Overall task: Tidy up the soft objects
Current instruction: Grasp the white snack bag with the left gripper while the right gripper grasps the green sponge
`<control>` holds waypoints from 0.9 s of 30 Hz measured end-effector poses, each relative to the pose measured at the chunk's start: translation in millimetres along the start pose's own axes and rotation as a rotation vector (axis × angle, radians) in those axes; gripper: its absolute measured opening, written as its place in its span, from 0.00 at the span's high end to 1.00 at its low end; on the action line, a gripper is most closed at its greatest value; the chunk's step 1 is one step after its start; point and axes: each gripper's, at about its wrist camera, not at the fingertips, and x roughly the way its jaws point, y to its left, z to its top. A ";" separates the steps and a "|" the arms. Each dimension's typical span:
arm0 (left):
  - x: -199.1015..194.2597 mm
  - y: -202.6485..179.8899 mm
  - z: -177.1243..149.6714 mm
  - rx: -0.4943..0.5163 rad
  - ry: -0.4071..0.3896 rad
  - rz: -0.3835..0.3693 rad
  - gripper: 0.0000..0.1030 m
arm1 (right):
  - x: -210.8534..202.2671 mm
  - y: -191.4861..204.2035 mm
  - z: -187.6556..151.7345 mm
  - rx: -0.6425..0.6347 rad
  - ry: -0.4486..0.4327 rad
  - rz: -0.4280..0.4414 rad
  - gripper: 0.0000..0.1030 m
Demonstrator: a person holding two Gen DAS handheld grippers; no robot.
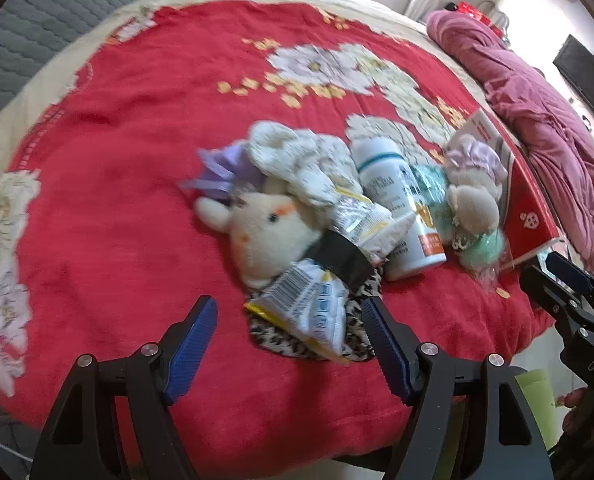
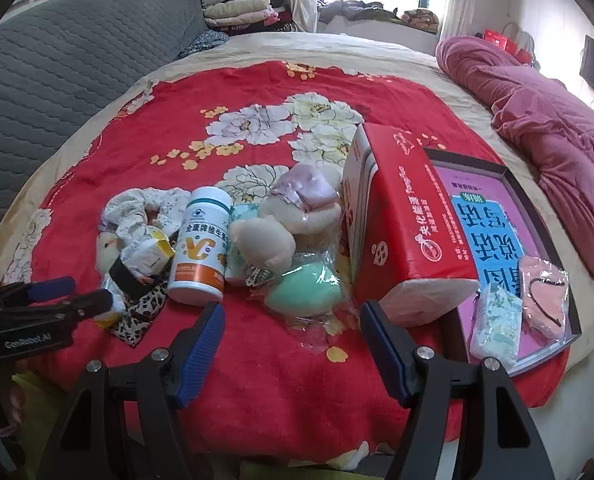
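Note:
A heap of things lies on the red flowered blanket [image 1: 117,200]. It holds a white plush bunny [image 1: 269,236], a floral cloth [image 1: 305,164], a lilac cloth [image 1: 225,172], a beige plush bear [image 2: 281,232] and a mint-green sponge in plastic [image 2: 305,288]. My left gripper [image 1: 291,320] hangs open over a barcode packet [image 1: 309,304] and a leopard-print piece [image 1: 357,344], gripping nothing. My right gripper [image 2: 293,320] is open just short of the green sponge, with nothing between its pads. A dark-rimmed tray [image 2: 509,176] at the right holds a pink soft item [image 2: 545,300] and a pale packet [image 2: 497,328].
A white bottle [image 2: 201,244] lies in the heap, and a red box [image 2: 409,220] stands between heap and tray. A rolled pink quilt [image 2: 557,128] lies at the far right and a grey padded headboard [image 2: 57,80] at the left. The bed's near edge is right below both grippers.

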 end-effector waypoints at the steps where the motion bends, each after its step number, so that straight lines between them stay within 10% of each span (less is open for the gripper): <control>1: 3.6 -1.6 0.2 0.004 0.006 -0.008 0.33 | 1.9 -0.5 -0.1 0.000 0.003 0.000 0.33; 27: 25.6 3.1 7.6 0.016 0.030 -0.087 0.39 | 85.7 22.5 4.4 -0.187 0.060 -0.154 0.33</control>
